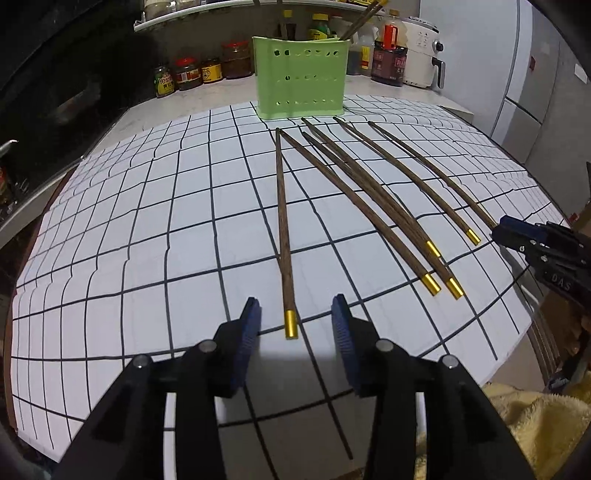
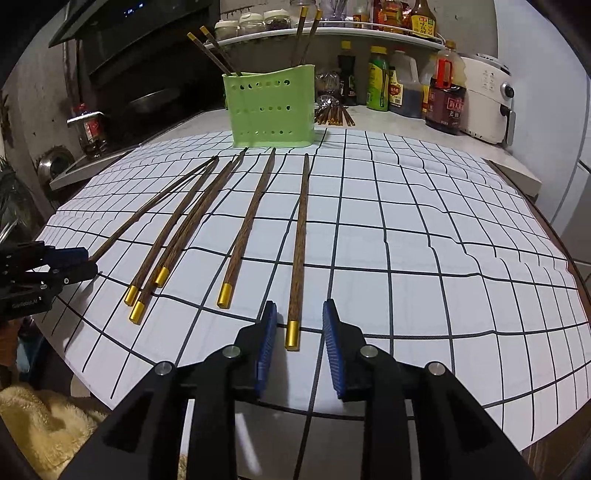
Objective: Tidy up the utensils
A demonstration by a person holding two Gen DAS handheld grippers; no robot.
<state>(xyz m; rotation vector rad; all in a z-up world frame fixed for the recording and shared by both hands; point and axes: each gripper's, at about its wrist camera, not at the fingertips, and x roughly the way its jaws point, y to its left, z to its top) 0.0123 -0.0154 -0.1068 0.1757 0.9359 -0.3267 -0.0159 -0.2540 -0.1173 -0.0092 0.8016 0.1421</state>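
Note:
Several brown chopsticks with gold ends lie on a white grid mat (image 1: 147,221), tips toward a green perforated holder (image 1: 301,77) at the back. The holder (image 2: 273,107) has a few chopsticks standing in it. My left gripper (image 1: 295,314) is open, its jaws either side of the gold end of the leftmost chopstick (image 1: 285,236). My right gripper (image 2: 299,317) is open, its jaws either side of the gold end of the rightmost chopstick (image 2: 299,243). The right gripper also shows at the right edge of the left wrist view (image 1: 517,236), and the left gripper at the left edge of the right wrist view (image 2: 79,260).
Sauce bottles (image 2: 445,92), jars (image 1: 188,74) and a white appliance (image 2: 487,99) stand along the back of the counter. A shelf (image 2: 332,35) with jars hangs above. A yellow towel (image 1: 535,424) lies below the mat's near edge. More chopsticks (image 2: 336,116) lie behind the holder.

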